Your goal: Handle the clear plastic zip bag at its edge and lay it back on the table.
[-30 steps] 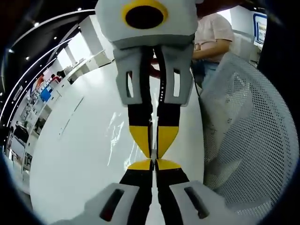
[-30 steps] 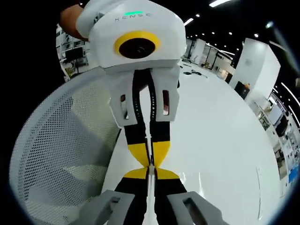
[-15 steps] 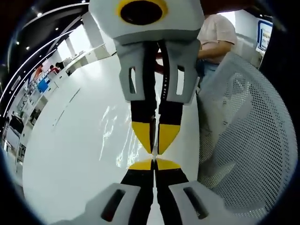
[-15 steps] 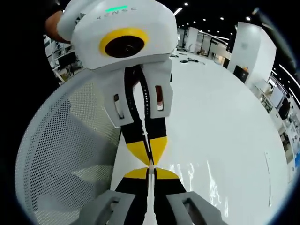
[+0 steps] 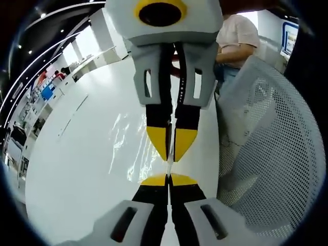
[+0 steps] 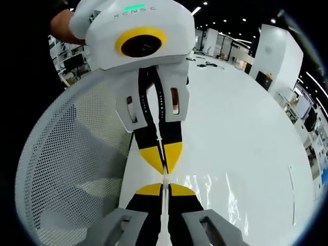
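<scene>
The clear plastic zip bag (image 5: 128, 148) shows as shiny creases over the white table (image 5: 77, 169). Its thin edge (image 5: 169, 165) is stretched between two grippers that face each other. My left gripper (image 5: 168, 179) is shut on that edge at the bottom of the left gripper view. The right gripper (image 5: 170, 147) comes down from the top and pinches the same edge just beyond. In the right gripper view, my right gripper (image 6: 164, 188) is shut on the bag edge (image 6: 163, 177), with the left gripper (image 6: 161, 156) opposite and the bag's glints (image 6: 215, 189) to the right.
A white mesh chair back (image 5: 271, 148) stands close beside the table edge, also seen as mesh (image 6: 66, 174) in the right gripper view. A person in a pink shirt (image 5: 233, 33) sits behind it. Desks and shelves lie far off (image 6: 215, 51).
The two grippers have drawn slightly apart, so a short strip of bag edge now shows between their yellow tips. Both stay shut.
</scene>
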